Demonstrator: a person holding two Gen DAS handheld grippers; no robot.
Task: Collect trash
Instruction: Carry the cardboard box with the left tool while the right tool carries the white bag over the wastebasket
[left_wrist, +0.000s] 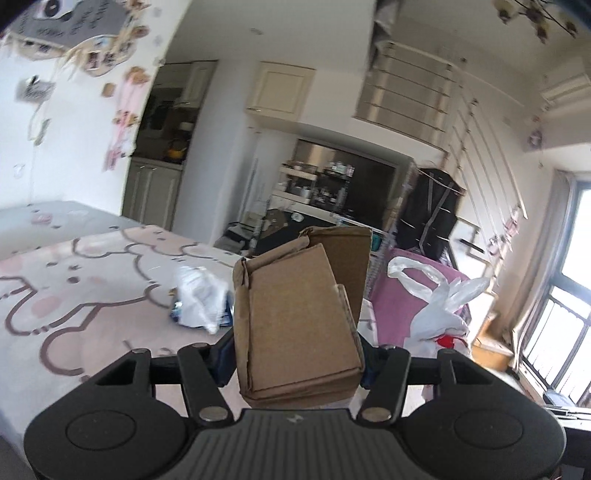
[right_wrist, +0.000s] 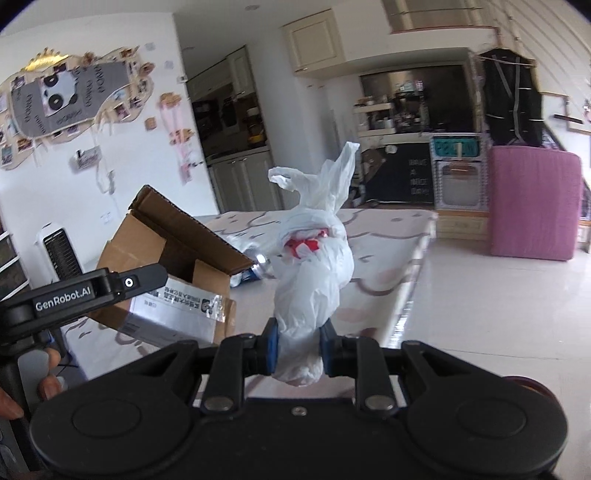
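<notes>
Trash is lifted: left gripper (left_wrist: 295, 363) clamps a cardboard box (left_wrist: 299, 321), right gripper (right_wrist: 297, 349) pinches a white bag (right_wrist: 314, 280).

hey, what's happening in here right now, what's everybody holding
A person is clearing trash off a table covered with a cartoon-print cloth. The left hand-held gripper has a brown cardboard box clamped between its jaws and lifted clear. The right hand-held gripper is shut on a knotted white plastic bag with something red inside. More crumpled plastic wrapping lies on the table.
</notes>
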